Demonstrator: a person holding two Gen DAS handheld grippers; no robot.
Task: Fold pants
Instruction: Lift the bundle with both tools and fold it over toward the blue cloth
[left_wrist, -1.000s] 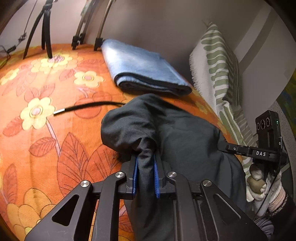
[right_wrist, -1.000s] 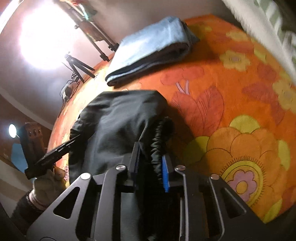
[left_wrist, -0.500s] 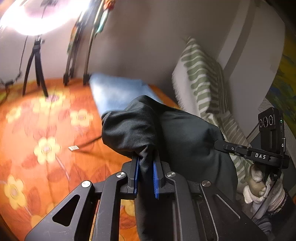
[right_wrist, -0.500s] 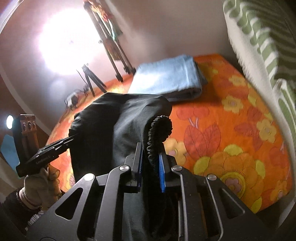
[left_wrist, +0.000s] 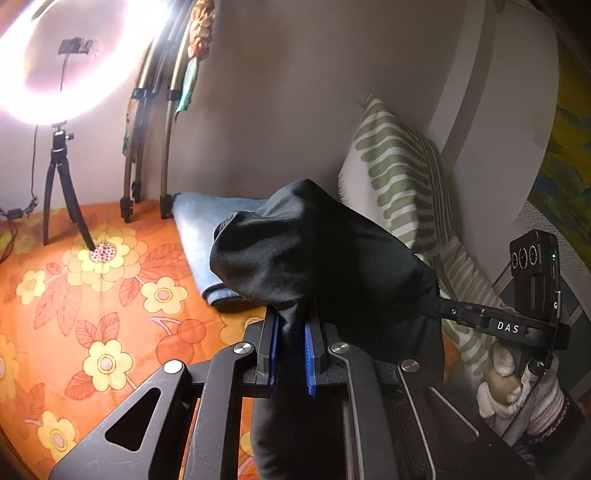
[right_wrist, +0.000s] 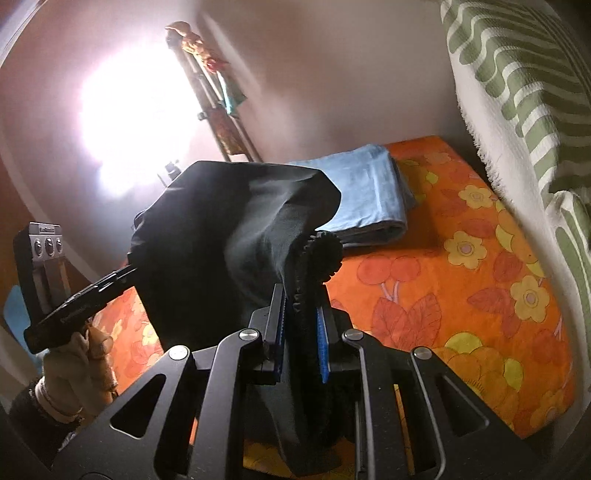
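I have the dark pants (left_wrist: 325, 266) hanging clear of the orange flowered bedspread (left_wrist: 85, 317), pinched at two points. Left gripper (left_wrist: 291, 354) is clamped on a bunched fold; right gripper (right_wrist: 301, 332) is clamped on the gathered elastic waistband (right_wrist: 321, 254). Holding both corners high should let the legs drop straight before laying them down. A folded blue towel (right_wrist: 369, 192) lies at the bed's far edge. The other gripper's arm reads "DAS" (left_wrist: 508, 326).

black pants (left_wrist: 332, 258) bunched, hanging above orange bedspread (left_wrist: 92, 314).
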